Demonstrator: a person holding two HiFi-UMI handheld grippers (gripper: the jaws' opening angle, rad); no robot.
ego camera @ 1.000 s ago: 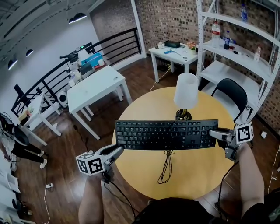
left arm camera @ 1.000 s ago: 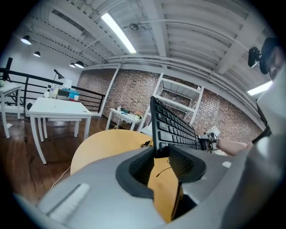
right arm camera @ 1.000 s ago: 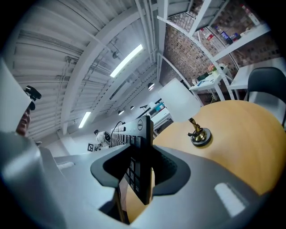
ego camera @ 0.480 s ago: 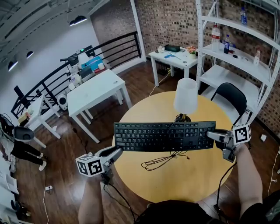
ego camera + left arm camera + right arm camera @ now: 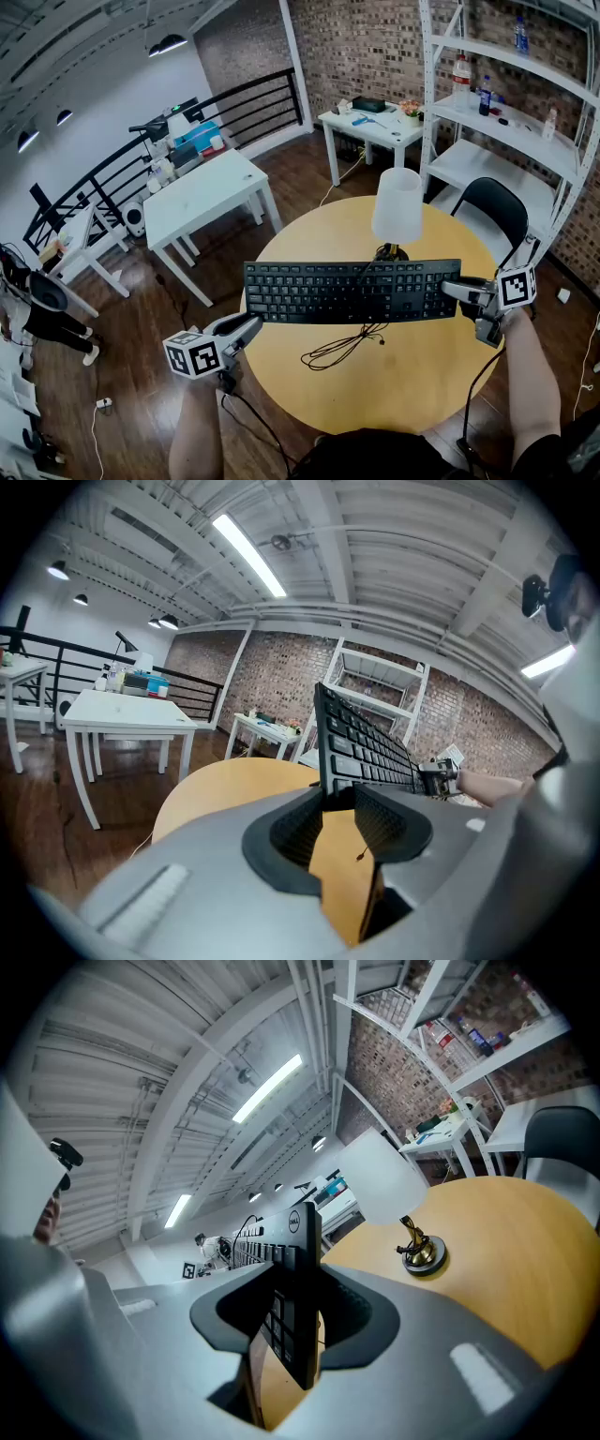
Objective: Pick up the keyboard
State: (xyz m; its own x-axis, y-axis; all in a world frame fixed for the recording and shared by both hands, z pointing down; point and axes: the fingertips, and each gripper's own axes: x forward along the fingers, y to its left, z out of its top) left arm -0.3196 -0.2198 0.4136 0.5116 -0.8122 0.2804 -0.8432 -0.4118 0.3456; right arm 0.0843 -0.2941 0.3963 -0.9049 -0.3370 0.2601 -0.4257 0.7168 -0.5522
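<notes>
The black keyboard [image 5: 352, 291] hangs level above the round wooden table [image 5: 412, 384], keys facing up. My left gripper [image 5: 251, 324] is shut on its left end and my right gripper [image 5: 456, 289] is shut on its right end. In the left gripper view the keyboard [image 5: 366, 742] runs away edge-on from between the pads of the left gripper [image 5: 339, 803]. The right gripper view shows the keyboard's end [image 5: 300, 1279] clamped upright in the right gripper [image 5: 298, 1321]. Its black cable [image 5: 342, 348] droops from the back edge and loops onto the table.
A white-shaded lamp [image 5: 397, 204] on a brass base stands on the table just behind the keyboard. A black chair [image 5: 497, 202] and white shelving [image 5: 511, 103] are at the right. White desks [image 5: 202, 192] stand to the left beyond the table.
The cable under the keyboard has swung from a narrow hanging loop into a wider loop lying to the left on the table. Keyboard and both grippers hold nearly still.
</notes>
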